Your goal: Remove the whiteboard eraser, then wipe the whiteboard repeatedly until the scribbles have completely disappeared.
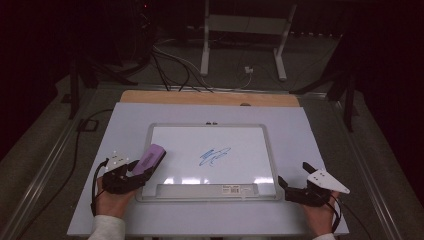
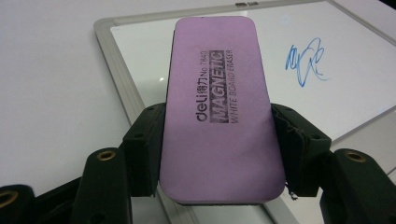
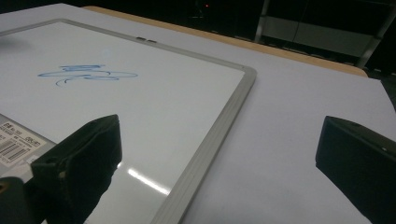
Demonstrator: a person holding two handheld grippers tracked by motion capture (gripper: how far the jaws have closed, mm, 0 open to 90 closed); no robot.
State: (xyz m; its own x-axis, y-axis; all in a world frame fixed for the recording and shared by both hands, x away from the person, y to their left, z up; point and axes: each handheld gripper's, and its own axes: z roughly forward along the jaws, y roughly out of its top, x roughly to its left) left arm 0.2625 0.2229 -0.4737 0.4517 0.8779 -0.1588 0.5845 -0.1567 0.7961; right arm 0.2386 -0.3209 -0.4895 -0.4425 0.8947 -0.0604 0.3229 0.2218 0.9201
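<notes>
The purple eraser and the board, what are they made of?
The eraser looks like soft matte foam: dull purple top with printed letters, and a dark layer, perhaps felt, along its edge. The board looks glossy and smooth, since lights reflect in its white surface; its grey frame could be plastic or metal.

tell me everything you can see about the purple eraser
The eraser is a flat, oblong block with rounded corners, its lilac top printed in black: "deli", "MAGNETIC", "WHITE BOARD ERASER". A thin dark layer shows along its underside edge. The left gripper clamps it by its long sides near the back end, one black jaw on each side. It points forward over the near left corner of the whiteboard, tilted slightly upward. The blue scribble lies ahead of it to the right.
</notes>
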